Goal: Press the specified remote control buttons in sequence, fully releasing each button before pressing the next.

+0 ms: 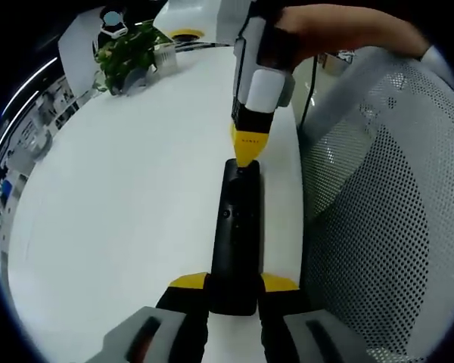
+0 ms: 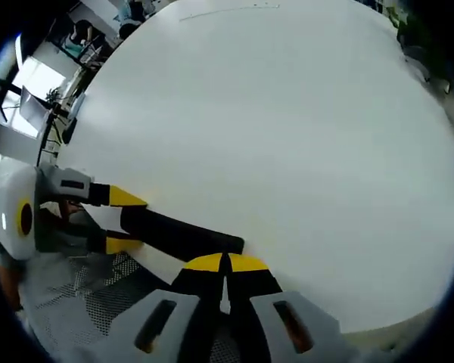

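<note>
A long black remote control (image 1: 234, 234) lies lengthwise near the right edge of the white table (image 1: 113, 212). My left gripper (image 1: 234, 282) is shut on its near end, one yellow tip on each side. From above, my right gripper (image 1: 247, 147), held by a hand, has its yellow tips closed together and resting on the remote's far end. In the right gripper view the right gripper (image 2: 227, 262) is shut, tips touching, right over the end of the remote (image 2: 178, 231). The left gripper (image 2: 123, 221) clamps the other end at the left.
A grey mesh chair (image 1: 386, 227) stands close against the table's right edge and also appears as mesh (image 2: 98, 299) under the remote. A potted green plant (image 1: 129, 57) and white items sit at the table's far end. Broad bare tabletop (image 2: 272, 121) spreads beyond the remote.
</note>
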Action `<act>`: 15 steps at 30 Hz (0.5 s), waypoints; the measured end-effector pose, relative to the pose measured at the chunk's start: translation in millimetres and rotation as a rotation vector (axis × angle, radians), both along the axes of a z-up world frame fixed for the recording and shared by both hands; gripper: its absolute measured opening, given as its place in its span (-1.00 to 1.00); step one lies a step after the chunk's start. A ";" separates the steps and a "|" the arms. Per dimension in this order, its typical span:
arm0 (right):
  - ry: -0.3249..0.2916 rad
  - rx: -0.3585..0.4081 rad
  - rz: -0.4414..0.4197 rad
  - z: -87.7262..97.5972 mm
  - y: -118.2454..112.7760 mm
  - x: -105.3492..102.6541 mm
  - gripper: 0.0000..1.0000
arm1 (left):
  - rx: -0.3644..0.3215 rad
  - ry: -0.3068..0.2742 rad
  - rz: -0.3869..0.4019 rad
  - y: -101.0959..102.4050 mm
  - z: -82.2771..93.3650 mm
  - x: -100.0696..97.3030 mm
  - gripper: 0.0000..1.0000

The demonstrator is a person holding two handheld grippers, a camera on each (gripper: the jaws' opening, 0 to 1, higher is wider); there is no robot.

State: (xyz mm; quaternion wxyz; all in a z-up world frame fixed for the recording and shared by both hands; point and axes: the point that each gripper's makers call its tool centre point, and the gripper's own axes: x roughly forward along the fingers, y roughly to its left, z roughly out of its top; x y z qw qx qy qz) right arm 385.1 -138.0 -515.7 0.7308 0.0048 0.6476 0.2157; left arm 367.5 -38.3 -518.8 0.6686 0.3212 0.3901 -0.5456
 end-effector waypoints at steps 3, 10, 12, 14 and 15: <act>0.007 0.032 -0.048 0.4 -1.1 -0.4 -1.00 | -0.002 0.000 0.004 -0.1 0.0 0.1 -0.50; 0.022 0.088 -0.096 -0.3 -2.3 0.6 -1.00 | -0.004 -0.002 0.014 -0.3 0.0 -0.2 -0.50; 0.036 0.102 -0.101 0.1 -2.0 0.2 -1.00 | -0.006 -0.003 0.013 -0.2 0.1 -0.2 -0.50; 0.044 0.113 -0.096 0.1 -2.1 -0.9 -1.00 | -0.009 -0.004 0.011 0.0 0.2 -0.1 -0.50; 0.051 0.117 -0.109 0.3 -1.9 -1.3 -1.00 | -0.010 -0.004 0.011 0.0 0.2 -0.1 -0.50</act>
